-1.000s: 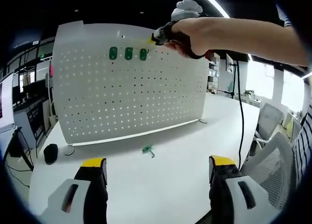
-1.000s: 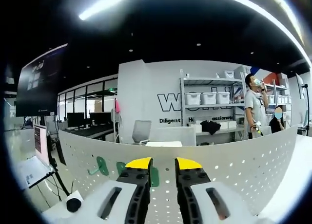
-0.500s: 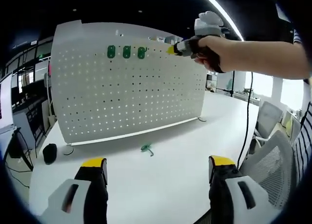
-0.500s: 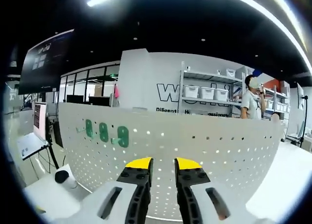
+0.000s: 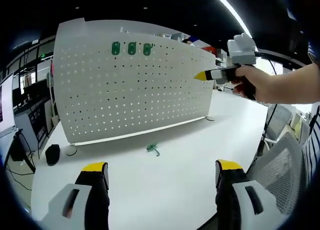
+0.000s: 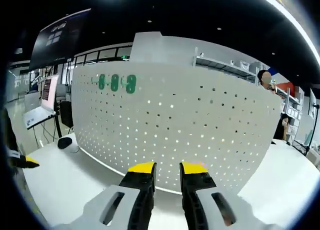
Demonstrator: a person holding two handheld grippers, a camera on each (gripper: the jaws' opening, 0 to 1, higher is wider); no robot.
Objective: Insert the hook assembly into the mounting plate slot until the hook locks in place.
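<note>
You have a white pegboard [image 5: 135,85] standing upright on the white table, its face dotted with rows of small holes. Three green hooks [image 5: 131,48] sit side by side in its top row, towards the left of the board. One more green hook [image 5: 153,149] lies loose on the table just in front of the board's lower edge, apart from it.

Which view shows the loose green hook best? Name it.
The left gripper view: the green hook lies in plain sight on the white table, in front of the pegboard. In the right gripper view I cannot make it out.
</note>
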